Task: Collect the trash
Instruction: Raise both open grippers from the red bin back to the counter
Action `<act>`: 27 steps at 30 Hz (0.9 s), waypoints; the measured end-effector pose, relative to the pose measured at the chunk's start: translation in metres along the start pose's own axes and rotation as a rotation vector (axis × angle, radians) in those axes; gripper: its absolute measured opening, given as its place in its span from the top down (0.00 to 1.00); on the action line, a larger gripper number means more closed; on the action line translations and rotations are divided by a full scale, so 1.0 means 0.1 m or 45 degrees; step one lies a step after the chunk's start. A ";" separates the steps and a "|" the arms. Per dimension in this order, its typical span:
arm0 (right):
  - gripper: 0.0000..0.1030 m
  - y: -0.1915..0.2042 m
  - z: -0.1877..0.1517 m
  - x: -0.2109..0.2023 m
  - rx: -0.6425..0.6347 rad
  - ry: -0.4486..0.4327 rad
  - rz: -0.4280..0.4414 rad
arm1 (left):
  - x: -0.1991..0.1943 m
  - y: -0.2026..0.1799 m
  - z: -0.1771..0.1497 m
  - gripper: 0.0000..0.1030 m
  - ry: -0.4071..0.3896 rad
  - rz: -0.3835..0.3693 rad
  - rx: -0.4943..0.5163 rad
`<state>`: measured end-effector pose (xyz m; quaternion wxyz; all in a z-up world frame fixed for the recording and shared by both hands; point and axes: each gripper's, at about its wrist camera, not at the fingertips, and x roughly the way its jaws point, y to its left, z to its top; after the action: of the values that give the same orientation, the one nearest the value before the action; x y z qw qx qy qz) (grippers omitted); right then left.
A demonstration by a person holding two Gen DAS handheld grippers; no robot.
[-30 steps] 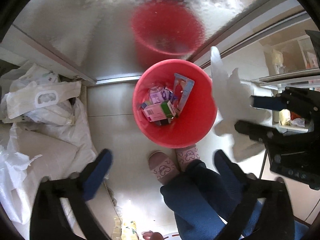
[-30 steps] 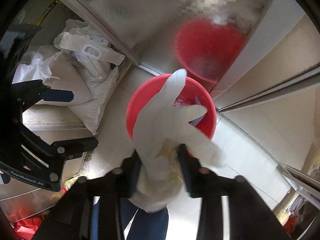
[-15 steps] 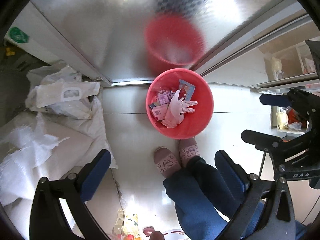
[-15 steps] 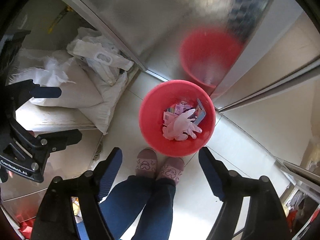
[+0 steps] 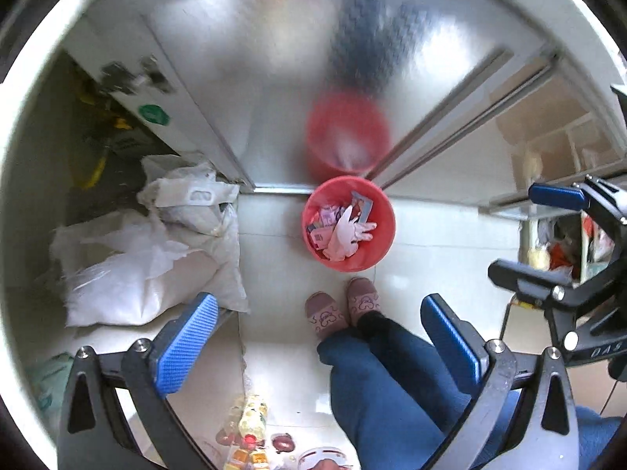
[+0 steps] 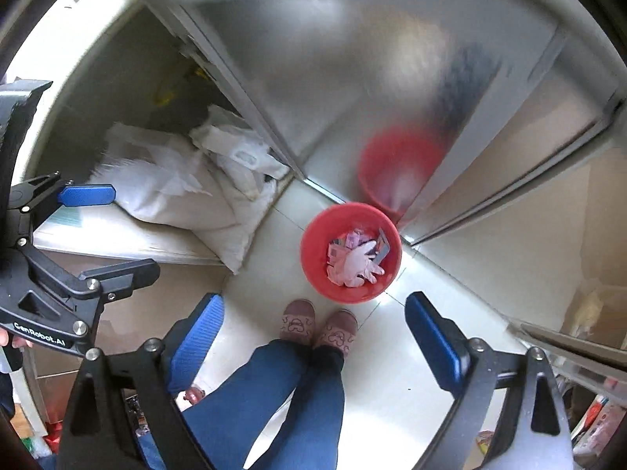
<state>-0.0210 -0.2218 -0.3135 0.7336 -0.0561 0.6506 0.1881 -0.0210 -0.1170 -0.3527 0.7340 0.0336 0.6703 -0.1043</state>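
A red trash bin (image 5: 382,250) stands on the floor far below against a shiny metal door; it also shows in the right wrist view (image 6: 313,266). A white glove (image 5: 347,231) lies in it on top of packets and wrappers, and shows in the right wrist view (image 6: 354,260). My left gripper (image 5: 319,338) is open and empty, high above the floor. My right gripper (image 6: 313,338) is open and empty too. Each gripper appears at the edge of the other's view: the right one (image 5: 548,235) and the left one (image 6: 106,231).
The person's slippered feet (image 5: 341,307) stand just in front of the bin. White sacks and bags (image 5: 156,250) are piled at the left on a low ledge. Small items lie on the floor (image 5: 250,431) near the bottom edge. Shelving (image 5: 564,203) is at the right.
My right gripper opened and the white glove fell into the red bin. Both grippers have risen well away from the bin, which now looks smaller.
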 end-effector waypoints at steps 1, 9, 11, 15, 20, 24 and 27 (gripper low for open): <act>0.01 0.03 0.00 -0.09 -0.012 -0.012 0.001 | -0.11 -0.01 -0.01 0.00 -0.017 -0.005 -0.014; 0.01 0.13 0.06 -0.64 -0.066 -0.084 -0.002 | -0.78 -0.16 -0.07 0.00 -0.095 0.066 -0.004; 0.01 0.13 0.10 -0.77 -0.045 -0.108 0.006 | -0.91 -0.22 -0.05 0.00 -0.113 0.082 0.002; 0.01 0.10 0.16 -1.02 -0.031 -0.180 -0.004 | -1.20 -0.28 0.02 0.00 -0.148 0.058 -0.006; 0.01 0.05 0.29 -1.29 -0.016 -0.237 0.024 | -1.52 -0.27 0.13 0.00 -0.219 0.068 -0.047; 0.01 0.07 0.41 -1.48 -0.049 -0.302 0.005 | -1.77 -0.21 0.23 0.00 -0.280 0.071 -0.091; 0.01 0.09 0.50 -1.55 -0.057 -0.339 0.004 | -1.91 -0.13 0.33 0.00 -0.275 0.053 -0.110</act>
<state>0.0102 -0.2289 -0.1530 0.8116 -0.0459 0.5433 0.2096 -0.0062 -0.1150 -0.1591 0.8047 0.0046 0.5903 -0.0630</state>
